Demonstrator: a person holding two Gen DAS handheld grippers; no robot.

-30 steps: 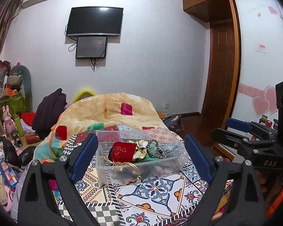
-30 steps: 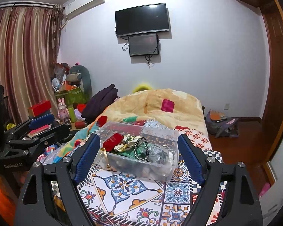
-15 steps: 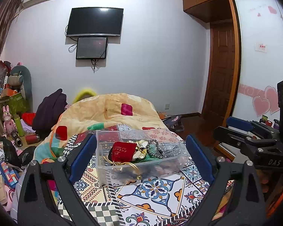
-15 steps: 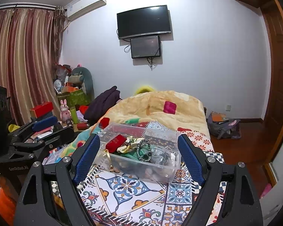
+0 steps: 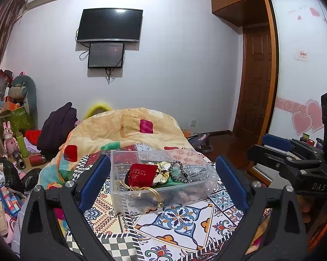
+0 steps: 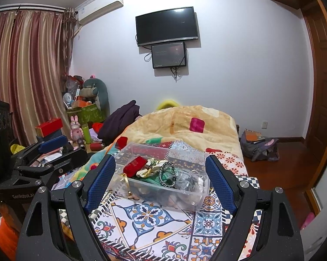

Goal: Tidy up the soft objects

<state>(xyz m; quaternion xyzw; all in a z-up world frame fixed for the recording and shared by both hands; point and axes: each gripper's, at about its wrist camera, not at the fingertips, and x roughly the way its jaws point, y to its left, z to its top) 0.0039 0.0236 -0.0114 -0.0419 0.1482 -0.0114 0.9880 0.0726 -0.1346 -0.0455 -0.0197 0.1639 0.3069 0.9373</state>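
Note:
A clear plastic box (image 5: pixel 119 187) (image 6: pixel 193 200) sits on the patterned bedspread (image 5: pixel 174 219) (image 6: pixel 141 219). It holds a red pouch (image 5: pixel 142 174) (image 6: pixel 134 166), a beaded bracelet (image 5: pixel 178 173) (image 6: pixel 167 175), scrunchies, a silver fabric piece (image 5: pixel 197 171) and a gold strap hanging over its near wall. My left gripper (image 5: pixel 161 184) is open and empty, a little short of the box. My right gripper (image 6: pixel 161 187) is open and empty, also just short of it. Each gripper shows in the other's view: the right gripper (image 5: pixel 294 161), the left gripper (image 6: pixel 41 158).
A yellow quilt (image 5: pixel 130 128) is heaped on the bed behind the box. Clutter of toys, boxes and bottles (image 5: pixel 13 134) lies on the floor at left. A bag (image 6: pixel 259 145) sits on the wooden floor at right. A wardrobe door (image 5: pixel 302 69) stands right.
Both views have shifted only slightly; the right gripper's view has tilted a little. Both grippers stay open and the box has not moved.

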